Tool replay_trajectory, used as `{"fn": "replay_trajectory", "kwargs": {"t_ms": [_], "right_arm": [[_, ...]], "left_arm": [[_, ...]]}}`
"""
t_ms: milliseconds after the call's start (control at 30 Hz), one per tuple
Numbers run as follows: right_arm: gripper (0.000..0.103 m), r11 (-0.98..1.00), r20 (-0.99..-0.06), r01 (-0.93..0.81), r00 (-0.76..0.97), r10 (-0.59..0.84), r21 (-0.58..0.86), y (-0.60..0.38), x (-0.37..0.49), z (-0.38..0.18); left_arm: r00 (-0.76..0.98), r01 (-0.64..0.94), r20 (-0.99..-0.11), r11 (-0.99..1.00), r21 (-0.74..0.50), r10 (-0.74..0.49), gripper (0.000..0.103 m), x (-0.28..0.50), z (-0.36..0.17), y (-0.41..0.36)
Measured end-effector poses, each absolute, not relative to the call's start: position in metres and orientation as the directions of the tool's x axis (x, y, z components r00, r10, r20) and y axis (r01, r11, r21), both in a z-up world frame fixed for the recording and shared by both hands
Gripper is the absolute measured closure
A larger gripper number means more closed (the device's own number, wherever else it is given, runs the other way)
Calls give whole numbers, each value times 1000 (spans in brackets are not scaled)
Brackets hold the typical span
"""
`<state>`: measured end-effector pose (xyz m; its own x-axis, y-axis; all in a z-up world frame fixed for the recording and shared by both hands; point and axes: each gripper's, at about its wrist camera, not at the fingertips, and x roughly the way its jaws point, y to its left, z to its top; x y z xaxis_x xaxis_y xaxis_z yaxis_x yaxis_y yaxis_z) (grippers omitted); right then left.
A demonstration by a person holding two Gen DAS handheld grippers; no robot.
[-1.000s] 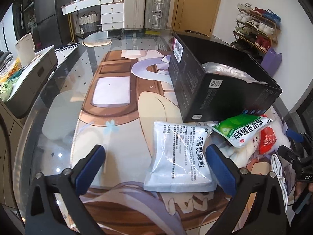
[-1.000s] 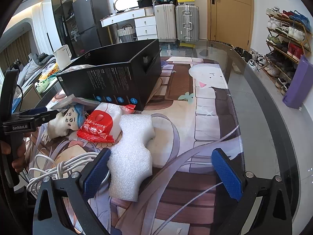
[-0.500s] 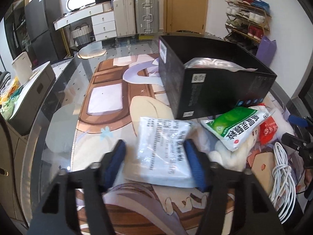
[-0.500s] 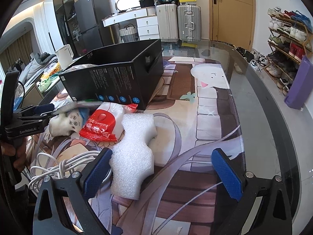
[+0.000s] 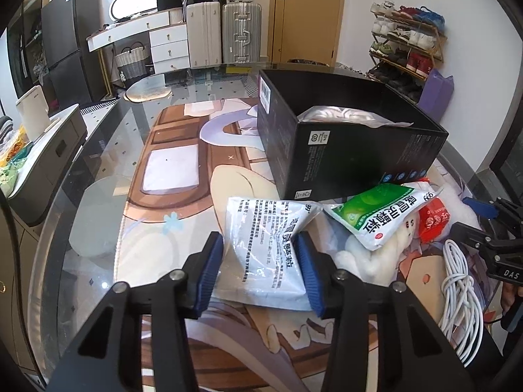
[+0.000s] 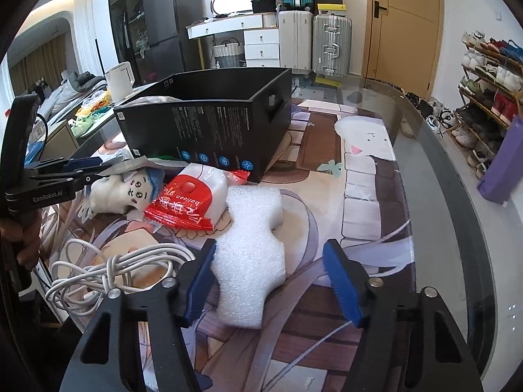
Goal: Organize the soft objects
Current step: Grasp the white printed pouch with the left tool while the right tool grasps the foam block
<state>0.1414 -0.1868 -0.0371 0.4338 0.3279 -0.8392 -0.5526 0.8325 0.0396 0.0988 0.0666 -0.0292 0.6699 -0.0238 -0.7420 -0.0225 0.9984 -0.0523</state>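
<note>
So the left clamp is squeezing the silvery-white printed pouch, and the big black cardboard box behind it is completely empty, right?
Not quite. The left gripper does squeeze the silvery-white printed pouch, but the big black cardboard box is not empty: the left wrist view shows a crinkly silvery-white bag already inside it.

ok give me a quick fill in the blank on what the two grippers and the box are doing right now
1. The left gripper is shut on the white ____ printed with black text.
2. The right gripper is open, its left finger beside the white ____ block.
3. The black box already holds something ____ in colour.
4. The plush doll has ____ hair.

Missing words: packet; foam; white; blue
</note>
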Motion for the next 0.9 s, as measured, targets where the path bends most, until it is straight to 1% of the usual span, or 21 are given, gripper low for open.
{"fn": "replay_trajectory", "kwargs": {"t_ms": [100, 167, 200, 400, 467, 500, 533, 567, 600, 667, 733, 767, 900], "right_arm": [[51, 830, -834, -557, 444, 327, 29, -186, 139, -37], [62, 828, -832, -560, 447, 328, 26, -187, 139, -36], [64, 826, -831, -562, 447, 331, 27, -187, 139, -36], [64, 820, -828, -572, 450, 334, 20, -187, 135, -36], [64, 816, -828, -577, 449, 337, 19, -186, 134, -35], [64, 815, -827, -579, 449, 338, 19, -186, 134, -35], [64, 814, -827, -581, 447, 340, 21, -186, 133, -35], [64, 813, -827, -582, 446, 341, 21, -185, 132, -35], [64, 812, -827, -583, 446, 342, 21, -185, 132, -35], [64, 810, -827, -585, 444, 345, 24, -186, 131, -35], [64, 810, -827, -586, 444, 346, 24, -186, 131, -34], [64, 809, -827, -587, 443, 347, 25, -186, 131, -34], [64, 808, -827, -588, 441, 349, 28, -186, 131, -34]], "left_arm": [[677, -19, -736, 998, -54, -27, 61, 96, -28, 66], [682, -17, -731, 998, -58, -30, 64, 95, -26, 66], [680, -12, -732, 998, -64, -39, 76, 95, -26, 66], [669, -22, -743, 998, -56, -27, 75, 95, -28, 65], [669, -21, -743, 998, -55, -27, 71, 95, -28, 66], [669, -22, -743, 999, -47, -20, 62, 95, -27, 67], [670, -24, -742, 999, -42, -15, 46, 95, -26, 68], [673, -32, -739, 999, -33, -3, 41, 94, -25, 69], [677, -38, -736, 999, -27, 6, 41, 95, -25, 71], [651, -36, -759, 999, -34, -2, 34, 99, -28, 74], [630, -44, -776, 998, -39, -3, 25, 104, -33, 77], [626, -47, -779, 998, -37, 1, 23, 106, -35, 79], [617, -46, -787, 999, -23, 10, 22, 110, -36, 79]]}}
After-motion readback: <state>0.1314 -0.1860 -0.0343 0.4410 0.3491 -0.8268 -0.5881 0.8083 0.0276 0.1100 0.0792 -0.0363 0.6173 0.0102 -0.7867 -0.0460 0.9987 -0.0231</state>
